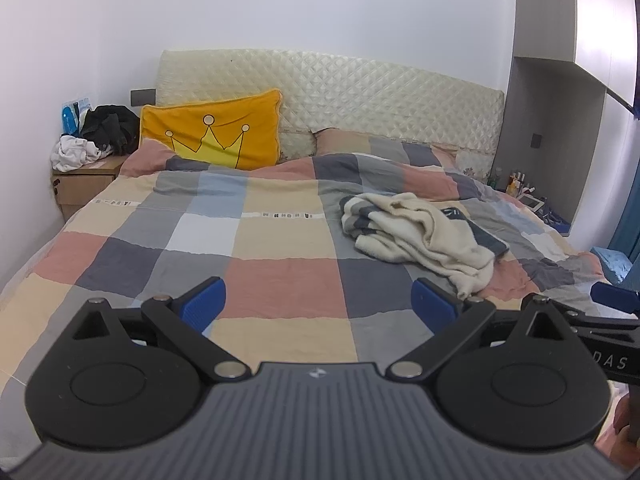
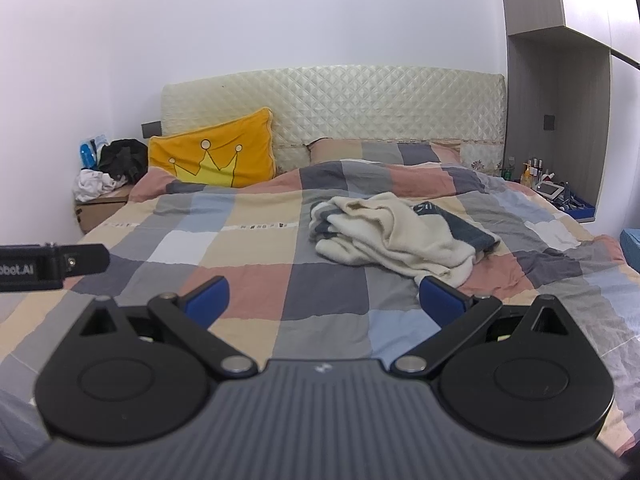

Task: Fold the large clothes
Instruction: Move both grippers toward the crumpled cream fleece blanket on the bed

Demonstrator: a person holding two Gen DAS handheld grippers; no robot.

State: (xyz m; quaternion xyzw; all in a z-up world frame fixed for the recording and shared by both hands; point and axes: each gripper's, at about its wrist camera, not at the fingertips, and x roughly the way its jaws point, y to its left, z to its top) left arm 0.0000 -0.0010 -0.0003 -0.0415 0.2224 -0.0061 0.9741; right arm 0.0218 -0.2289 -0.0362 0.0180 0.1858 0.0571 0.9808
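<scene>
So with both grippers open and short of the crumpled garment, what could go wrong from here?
1. The cream and grey garment is bunched, so a pinch may catch several layers and fold it unevenly.
2. It lies on a loose checked duvet; the right gripper or left gripper could grab bedding too.

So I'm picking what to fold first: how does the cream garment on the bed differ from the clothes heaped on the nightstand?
The cream garment is one large fleecy piece with dark grey patches, sprawled crumpled on the checked duvet; the nightstand clothes are a smaller heap, black items over white ones. The garment lies nearer both open tools; the heap sits far back by the wall. Both are unfolded.
</scene>
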